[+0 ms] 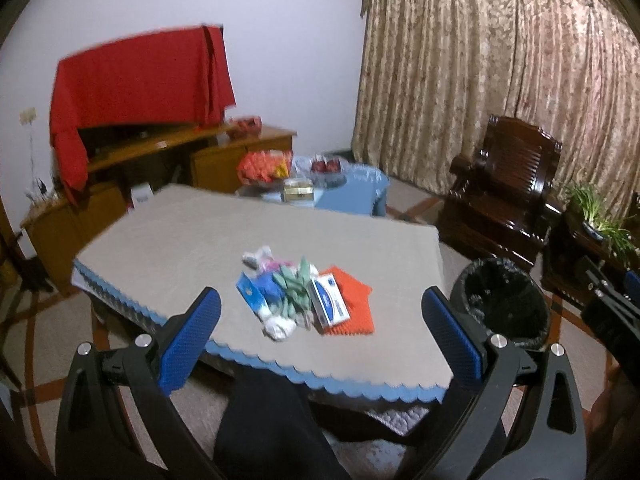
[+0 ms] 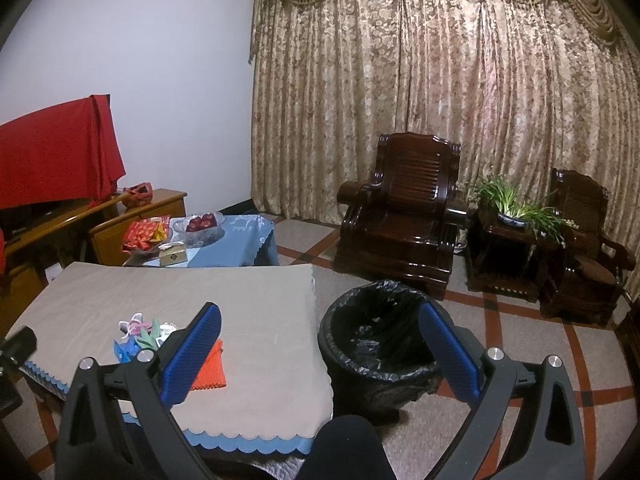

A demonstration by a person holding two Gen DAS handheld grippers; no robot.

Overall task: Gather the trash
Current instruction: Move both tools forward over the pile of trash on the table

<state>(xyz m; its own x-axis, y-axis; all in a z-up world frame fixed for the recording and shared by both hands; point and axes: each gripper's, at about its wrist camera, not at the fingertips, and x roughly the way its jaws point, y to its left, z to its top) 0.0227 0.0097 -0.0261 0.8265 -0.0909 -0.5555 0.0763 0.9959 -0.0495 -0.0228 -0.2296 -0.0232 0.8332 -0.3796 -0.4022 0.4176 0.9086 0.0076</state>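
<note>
Nearest to me, both sets of jaws stand spread wide and empty: my left gripper (image 1: 320, 334) hangs over the near edge of the table (image 1: 168, 240), my right gripper (image 2: 320, 350) further right, facing the bin.

Inspection of the litter, left to right, all in one cluster on the near middle of the table:

- Blue packet (image 1: 250, 290): thin, flat, probably slippery film; best pinched at a raised edge.
- White crumpled tissue (image 1: 279, 326), at the near end of the pile: light, soft, will compress; any grip across the wad should hold.
- Green wrappers (image 1: 294, 284): loose and crinkled, likely to slide apart if taken together.
- Blue-and-white carton (image 1: 329, 300): stiff, light, lying partly on the orange sheet; I would take it across its short sides.
- Orange sheet (image 1: 354, 304): flat against the cloth, flexible; hardest to lift, needs a corner.

Black-lined bin (image 2: 378, 346) stands on the floor just right of the table, open.
</note>
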